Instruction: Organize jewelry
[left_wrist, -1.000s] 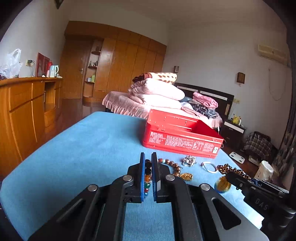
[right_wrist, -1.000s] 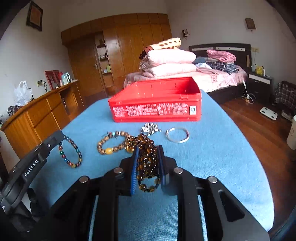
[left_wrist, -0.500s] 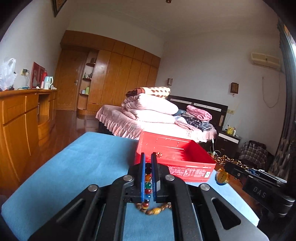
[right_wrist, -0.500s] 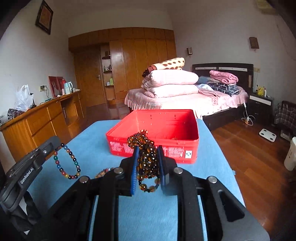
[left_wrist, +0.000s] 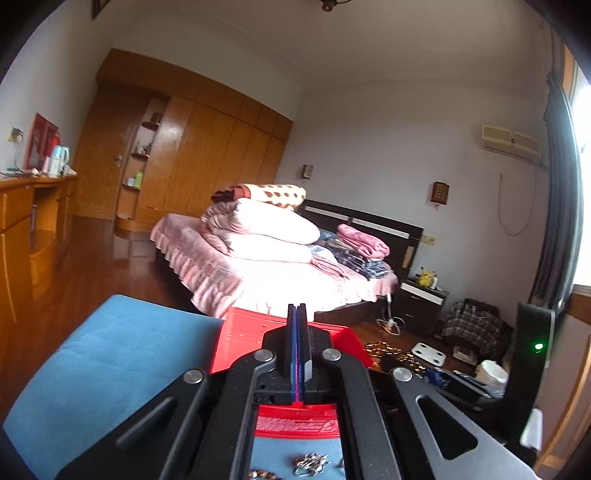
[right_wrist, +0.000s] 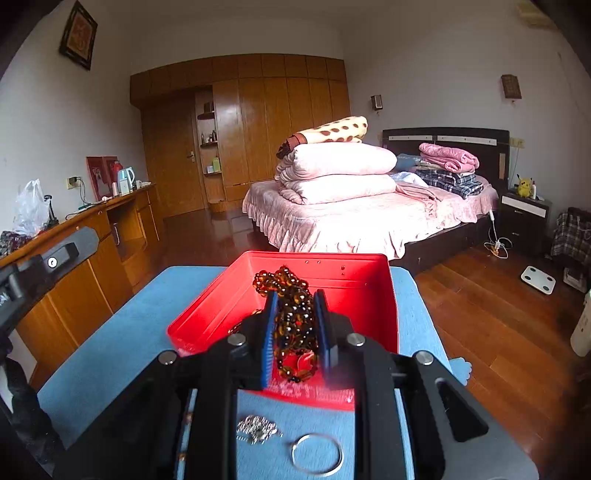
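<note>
Blue-covered table with red box, silver ring, sparkly trinket.

One red box, one amber bead strand, one silver bangle, one silver brooch

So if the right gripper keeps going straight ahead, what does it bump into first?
Probably the red box. The right gripper, shut on the amber bead necklace, points slightly down over it, likely toward the far wall; depth is hard to judge.

A box is sitting on the table; a brooch and a bangle are lying before it, the bed standing behind.
</note>
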